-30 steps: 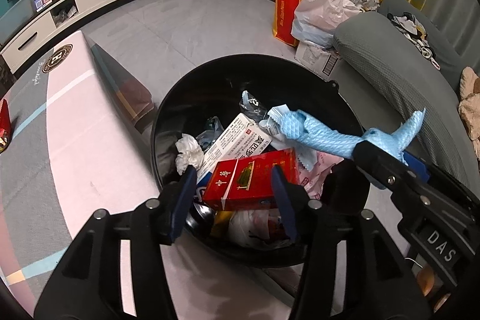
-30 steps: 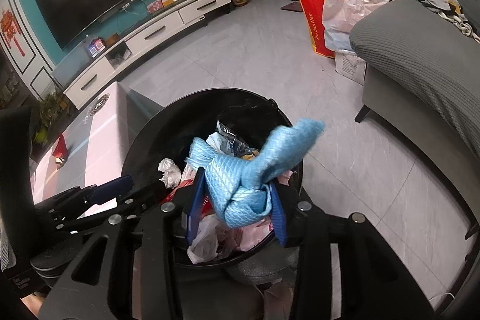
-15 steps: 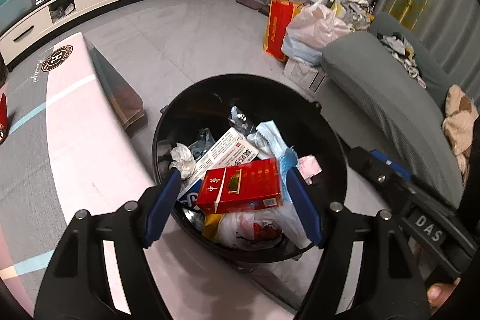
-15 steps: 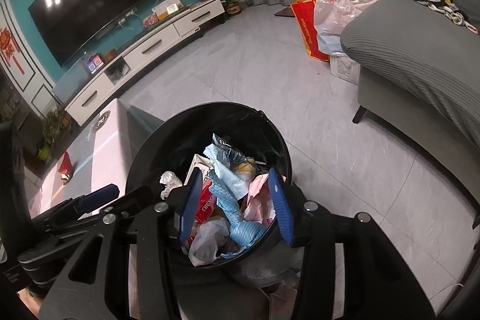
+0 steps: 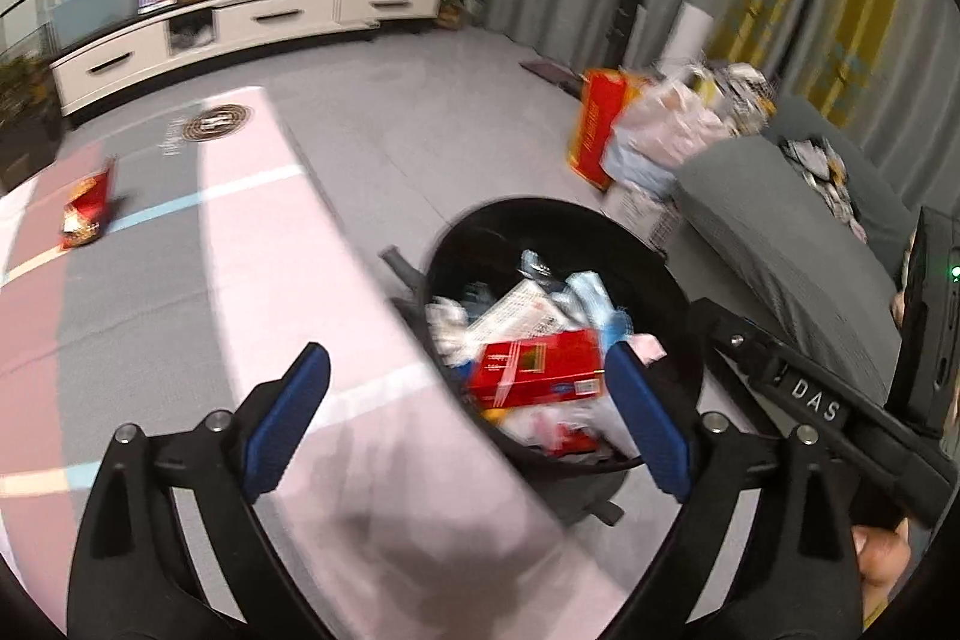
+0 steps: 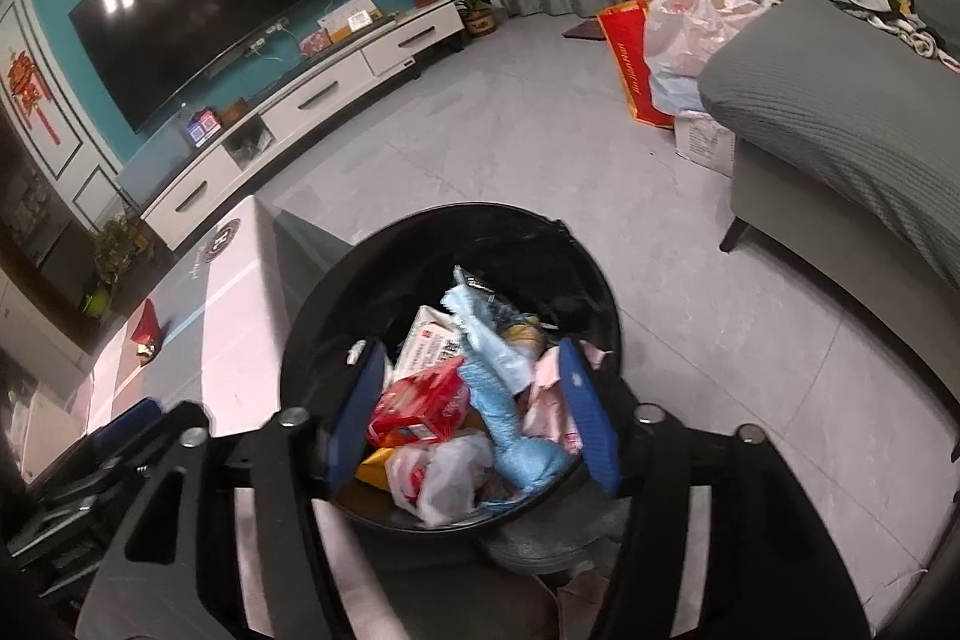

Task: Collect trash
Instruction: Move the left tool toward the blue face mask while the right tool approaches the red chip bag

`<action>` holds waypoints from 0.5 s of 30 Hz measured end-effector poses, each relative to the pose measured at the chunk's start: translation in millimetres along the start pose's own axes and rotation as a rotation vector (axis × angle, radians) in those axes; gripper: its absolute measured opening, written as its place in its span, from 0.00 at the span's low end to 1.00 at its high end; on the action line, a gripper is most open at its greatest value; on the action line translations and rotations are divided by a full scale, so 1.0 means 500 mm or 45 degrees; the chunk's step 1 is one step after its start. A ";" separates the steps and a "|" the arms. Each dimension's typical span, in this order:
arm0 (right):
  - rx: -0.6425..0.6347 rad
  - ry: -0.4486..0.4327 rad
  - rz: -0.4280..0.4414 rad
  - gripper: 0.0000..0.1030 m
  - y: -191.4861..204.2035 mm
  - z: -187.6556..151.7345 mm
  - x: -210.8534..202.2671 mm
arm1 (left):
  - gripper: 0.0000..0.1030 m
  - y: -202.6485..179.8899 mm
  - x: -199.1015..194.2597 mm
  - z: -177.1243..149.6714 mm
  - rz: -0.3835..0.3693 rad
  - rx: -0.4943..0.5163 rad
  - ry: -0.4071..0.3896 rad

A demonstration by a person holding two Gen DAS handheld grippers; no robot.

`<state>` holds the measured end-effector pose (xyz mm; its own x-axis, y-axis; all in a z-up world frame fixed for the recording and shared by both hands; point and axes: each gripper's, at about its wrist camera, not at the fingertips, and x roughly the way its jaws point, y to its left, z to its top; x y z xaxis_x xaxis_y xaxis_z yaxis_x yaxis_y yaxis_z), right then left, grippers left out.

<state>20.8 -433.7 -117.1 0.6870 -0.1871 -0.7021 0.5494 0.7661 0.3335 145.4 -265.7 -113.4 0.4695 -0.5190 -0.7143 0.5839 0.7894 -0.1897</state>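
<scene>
A black round trash bin [image 5: 672, 280] [image 6: 336, 292] stands on the floor beside the low table. It holds a red box [image 5: 534, 370] [image 6: 420, 400], a blue cloth [image 6: 510, 424], a white carton [image 6: 429, 340] and plastic wrappers. My left gripper [image 5: 468, 418] is open and empty, above the table edge and the bin's left rim. My right gripper [image 6: 474, 412] is open and empty above the bin. A red snack packet [image 5: 87, 208] [image 6: 144, 331] lies on the table, far left.
The low table [image 5: 180, 280] with pink and grey stripes lies left of the bin. A grey sofa [image 6: 840, 112] stands on the right, with bags [image 6: 678, 28] on the floor by its end. A white TV cabinet [image 6: 312, 100] lines the far wall.
The left gripper let go of the red box and the right let go of the blue cloth; both lie in the bin. The left gripper has swung left over the table.
</scene>
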 end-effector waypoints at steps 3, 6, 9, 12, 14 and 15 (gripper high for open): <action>-0.027 -0.022 0.038 0.65 0.029 -0.005 -0.008 | 0.91 0.066 -0.040 -0.017 0.057 -0.085 -0.032; -0.076 -0.038 0.086 0.69 0.072 -0.014 -0.012 | 0.92 0.122 -0.076 -0.034 0.135 -0.113 -0.063; -0.153 -0.023 0.135 0.75 0.130 -0.029 -0.005 | 0.92 0.181 -0.109 -0.050 0.219 -0.136 -0.086; -0.267 0.001 0.173 0.77 0.201 -0.052 0.005 | 0.93 0.253 -0.145 -0.072 0.279 -0.190 -0.106; -0.354 0.019 0.208 0.79 0.254 -0.073 0.012 | 0.93 0.300 -0.165 -0.087 0.313 -0.227 -0.109; -0.395 0.031 0.225 0.79 0.279 -0.084 0.017 | 0.93 0.331 -0.175 -0.094 0.339 -0.249 -0.111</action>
<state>83.1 -302.8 -102.8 0.7452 -0.0232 -0.6665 0.2497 0.9364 0.2466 169.6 -74.4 -114.0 0.6479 -0.3058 -0.6977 0.2992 0.9444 -0.1362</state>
